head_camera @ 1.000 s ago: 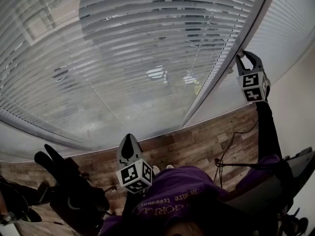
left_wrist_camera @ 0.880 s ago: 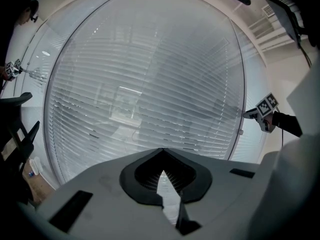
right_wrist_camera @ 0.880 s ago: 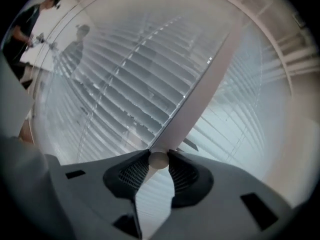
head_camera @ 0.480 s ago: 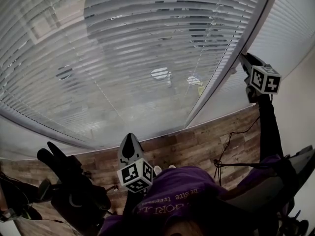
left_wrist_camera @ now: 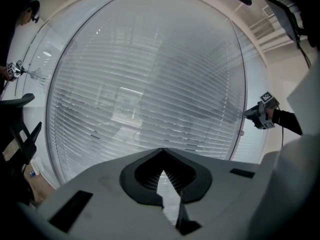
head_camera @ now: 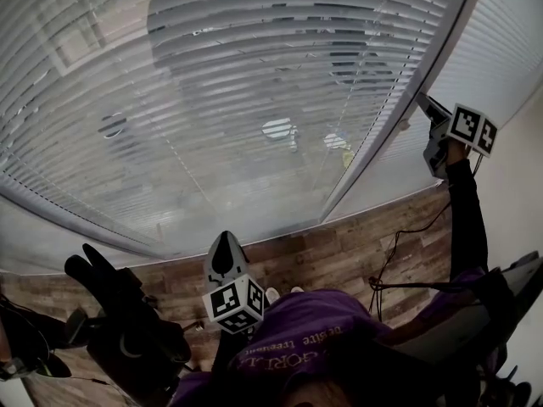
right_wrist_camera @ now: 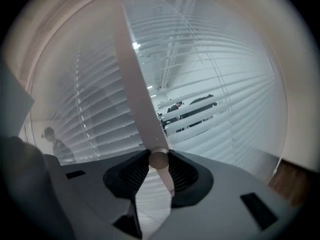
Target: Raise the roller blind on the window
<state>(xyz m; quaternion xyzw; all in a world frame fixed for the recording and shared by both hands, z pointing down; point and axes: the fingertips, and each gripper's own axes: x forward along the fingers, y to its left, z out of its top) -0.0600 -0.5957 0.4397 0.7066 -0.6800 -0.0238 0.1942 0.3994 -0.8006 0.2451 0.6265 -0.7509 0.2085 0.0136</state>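
A slatted white blind (head_camera: 254, 83) hangs fully down over the big window, its slats partly open. My right gripper (head_camera: 434, 119) is raised at the blind's right edge, beside the white upright frame bar (head_camera: 382, 134). In the right gripper view the gripper (right_wrist_camera: 159, 156) is shut on a white wand (right_wrist_camera: 134, 79) that hangs from the top of the blind (right_wrist_camera: 215, 84); a round part of it sits between the jaws. My left gripper (head_camera: 225, 242) is held low near my body, shut and empty, and points at the blind (left_wrist_camera: 150, 84). The left gripper view shows the right gripper (left_wrist_camera: 258, 116) at the far right.
A black office chair (head_camera: 127, 333) stands at the lower left on the wooden floor (head_camera: 339, 248). A thin black cable (head_camera: 399, 244) trails across the floor on the right. A second blind panel (head_camera: 501, 41) continues to the right of the frame bar.
My right gripper has moved a little up and to the right along the blind's edge and has twisted, so its marker cube now faces differently. The left gripper has stayed put.
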